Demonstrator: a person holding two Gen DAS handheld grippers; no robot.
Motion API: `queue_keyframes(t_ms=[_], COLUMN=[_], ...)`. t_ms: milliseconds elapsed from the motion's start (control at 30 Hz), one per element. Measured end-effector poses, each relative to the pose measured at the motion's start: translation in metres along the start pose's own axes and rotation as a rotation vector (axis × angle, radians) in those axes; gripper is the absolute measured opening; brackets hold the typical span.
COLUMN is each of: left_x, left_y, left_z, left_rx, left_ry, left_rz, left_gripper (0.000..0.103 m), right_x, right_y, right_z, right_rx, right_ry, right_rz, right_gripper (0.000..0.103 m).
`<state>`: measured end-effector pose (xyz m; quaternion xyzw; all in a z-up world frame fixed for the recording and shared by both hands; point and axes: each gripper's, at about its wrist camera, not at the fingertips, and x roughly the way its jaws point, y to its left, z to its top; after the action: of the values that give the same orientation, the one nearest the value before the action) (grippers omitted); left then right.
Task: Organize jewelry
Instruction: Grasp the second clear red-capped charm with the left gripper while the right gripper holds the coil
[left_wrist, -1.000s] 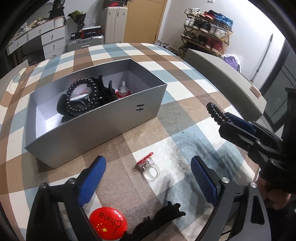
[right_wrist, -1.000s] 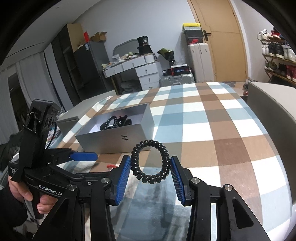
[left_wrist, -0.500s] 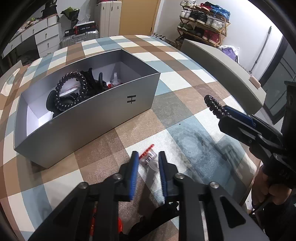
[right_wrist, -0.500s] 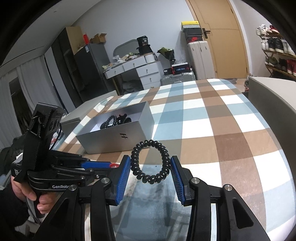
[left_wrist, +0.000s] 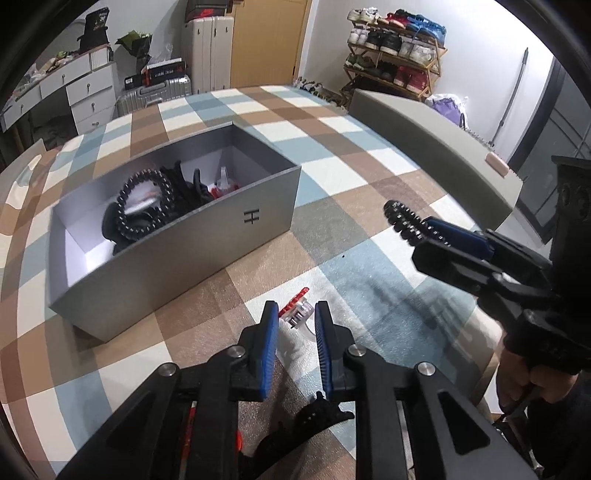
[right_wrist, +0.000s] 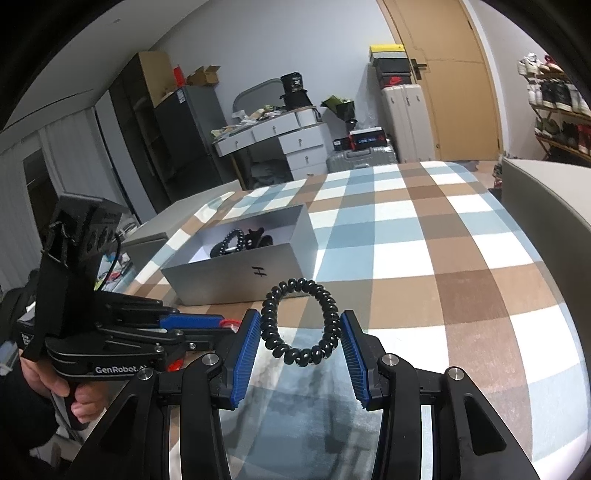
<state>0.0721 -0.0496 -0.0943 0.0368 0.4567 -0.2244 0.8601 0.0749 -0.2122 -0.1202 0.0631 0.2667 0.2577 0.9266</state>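
A clear plastic ring with a red top (left_wrist: 295, 312) sits between the blue pads of the left gripper (left_wrist: 294, 314), whose fingers have closed in on either side of it just above the checked tablecloth (left_wrist: 369, 177); whether the ring is lifted off the cloth cannot be told. Off to the right, the right gripper (right_wrist: 300, 332) is clamped on a black spiral hair tie (right_wrist: 300, 323), the loop stretched between its two pads and held in the air above the cloth. Beyond both tools stands an open grey box (left_wrist: 207, 243), its wall marked with a small dark logo; inside lie a black beaded bracelet (left_wrist: 146, 206), other dark items and a second clear-and-red piece (left_wrist: 223, 184). A black claw clip (left_wrist: 317, 415) lies on the cloth under the left gripper's frame.
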Motion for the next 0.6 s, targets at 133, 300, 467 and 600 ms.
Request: queue_keyframes(t_ms=[133,300,467,600], left_x=[-0.012,-0.034,-0.050,-0.056], left_y=[0.003,0.011,0.026,0.046], left_z=[0.001,0.007,0.015,0.025], left_rx=[-0.007,-0.024,-0.032,-0.072], left_ry=[-0.033,-0.096,-0.164,-0.211], left_rz=[0.005,-0.002,0.026,0.042], left_gripper=[0.015,0.015,0.015,0.015], right_x=[0.001,0.005,0.015,0.031], right_y=[0.003,0.007,0.025,0.036], right_z=[0.006,0.025,0.051,0.067], right_rx=[0.009,0.029,-0.038,-0.079], right_ry=[-0.006,-0.026,-0.049,-0.041], right_rz=[0.020,0.055,0.086,0.114], right_gripper=[0.043,0.043,0.043,0.043])
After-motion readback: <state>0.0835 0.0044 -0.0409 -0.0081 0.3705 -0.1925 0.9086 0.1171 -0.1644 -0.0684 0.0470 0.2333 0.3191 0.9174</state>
